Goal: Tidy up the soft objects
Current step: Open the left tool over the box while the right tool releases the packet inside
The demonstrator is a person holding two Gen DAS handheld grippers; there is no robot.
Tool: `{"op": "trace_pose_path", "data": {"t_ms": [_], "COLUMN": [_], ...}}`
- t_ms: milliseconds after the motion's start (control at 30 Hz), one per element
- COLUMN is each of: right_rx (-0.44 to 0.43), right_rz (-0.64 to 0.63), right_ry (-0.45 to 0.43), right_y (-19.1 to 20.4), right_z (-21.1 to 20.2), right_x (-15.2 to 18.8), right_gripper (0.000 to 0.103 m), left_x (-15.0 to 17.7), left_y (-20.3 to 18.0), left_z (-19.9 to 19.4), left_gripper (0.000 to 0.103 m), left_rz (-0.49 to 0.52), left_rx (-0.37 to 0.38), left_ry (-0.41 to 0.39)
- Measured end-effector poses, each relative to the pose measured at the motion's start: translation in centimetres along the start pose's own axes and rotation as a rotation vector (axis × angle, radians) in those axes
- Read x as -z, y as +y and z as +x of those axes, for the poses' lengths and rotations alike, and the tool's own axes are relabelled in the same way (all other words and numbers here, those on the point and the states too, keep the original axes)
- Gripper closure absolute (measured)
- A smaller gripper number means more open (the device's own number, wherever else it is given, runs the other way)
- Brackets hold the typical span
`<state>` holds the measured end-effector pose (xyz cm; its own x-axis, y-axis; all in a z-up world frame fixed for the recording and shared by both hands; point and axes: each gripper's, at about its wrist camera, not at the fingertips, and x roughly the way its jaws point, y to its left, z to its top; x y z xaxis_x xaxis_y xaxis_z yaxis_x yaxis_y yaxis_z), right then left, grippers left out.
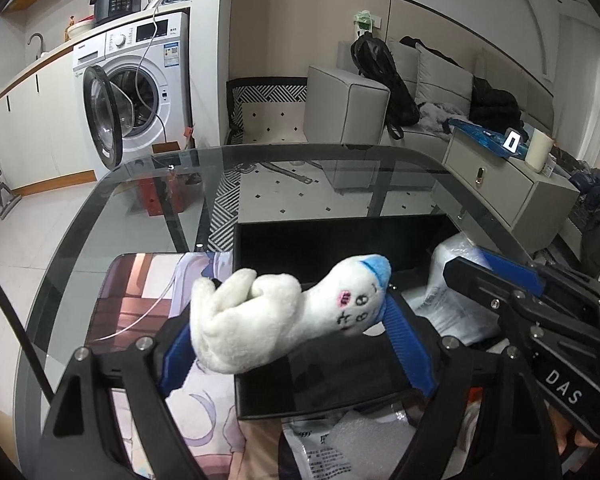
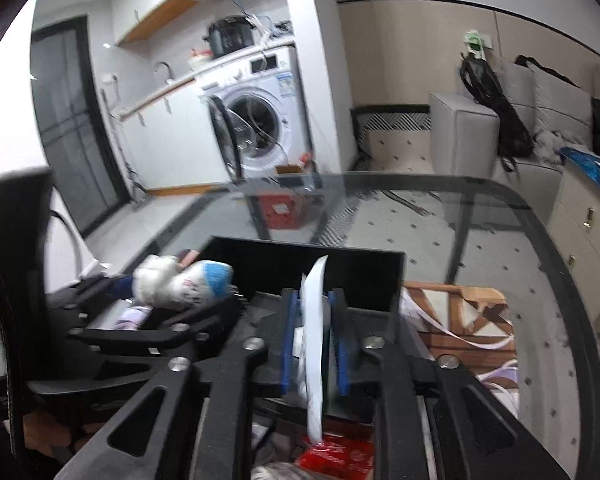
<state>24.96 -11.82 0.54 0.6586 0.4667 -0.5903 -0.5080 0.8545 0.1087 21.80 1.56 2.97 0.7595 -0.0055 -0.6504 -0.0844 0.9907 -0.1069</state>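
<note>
My left gripper (image 1: 288, 320) is shut on a white plush toy (image 1: 276, 316) with a blue tip and a stitched face, holding it above the near left part of a black box (image 1: 328, 240) on the glass table. The toy also shows in the right wrist view (image 2: 180, 280), left of my right gripper. My right gripper (image 2: 315, 300) is shut on a thin white plastic pouch (image 2: 314, 328), held edge-on over the black box (image 2: 364, 268). In the left wrist view the right gripper (image 1: 496, 276) sits at the right, over the white pouch (image 1: 456, 292).
The glass table (image 1: 260, 168) carries a printed mat (image 1: 140, 292) at the left and a printed mat (image 2: 460, 320) at the right. Packets (image 1: 320, 440) and a red pack (image 2: 336, 456) lie near me. A washing machine (image 1: 140, 80), sofa (image 1: 440, 92) and cabinet (image 1: 512, 184) stand beyond.
</note>
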Motion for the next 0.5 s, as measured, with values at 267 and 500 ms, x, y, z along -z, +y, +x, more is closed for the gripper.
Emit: {"op": "trace_pose_path", "data": {"t_ms": [267,500], "right_rx": [0.012,0.017], "right_rz": [-0.007,-0.003], "right_ry": [-0.06,-0.074], "right_y": [-0.6,-0.9], "right_z": [-3.6,-6.9], "right_x": [1.0,2.9], "right_gripper": [0.04,0.005], "left_x": [0.4,1.2], "left_y": [-0.1,0.3], "left_z": [-1.0,-3.3], "left_gripper": [0.0,0.0], "left_rz": [0.025,0.024], "left_rx": [0.01,-0.01], "left_ry": [-0.014,-0.047]}}
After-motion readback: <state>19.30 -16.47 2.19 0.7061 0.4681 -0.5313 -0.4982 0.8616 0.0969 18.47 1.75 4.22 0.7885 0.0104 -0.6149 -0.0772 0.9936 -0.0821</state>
